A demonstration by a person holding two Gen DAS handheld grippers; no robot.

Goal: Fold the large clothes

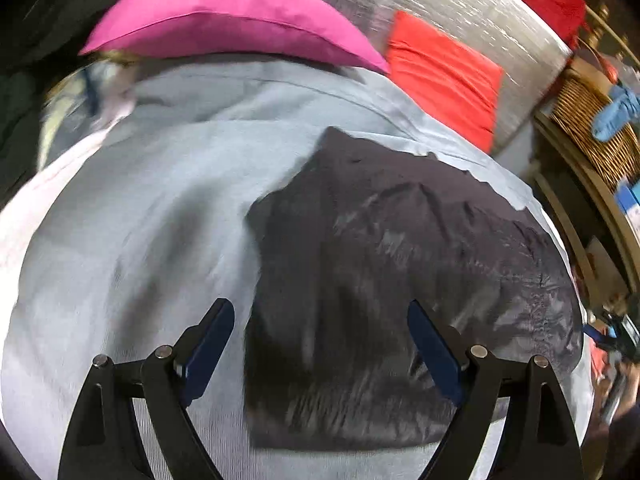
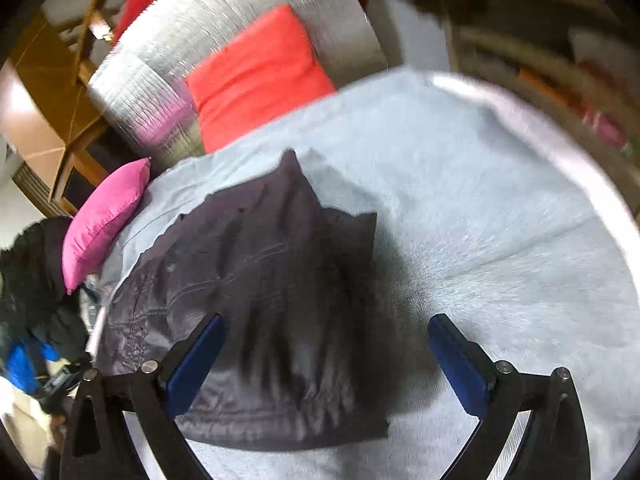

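A dark grey garment lies folded into a compact wrinkled bundle on a pale blue sheet. My left gripper hovers above the garment's near edge, its jaws wide apart and nothing between the blue pads. In the right wrist view the same dark garment spreads across the sheet. My right gripper hangs over the garment's right part, open, with its left pad above the cloth and its right pad above bare sheet. Both views are blurred.
A magenta pillow and a red pillow lie at the far end against a silver quilted headboard. A wicker basket on a shelf stands to the right. Dark clothes are heaped beside the bed.
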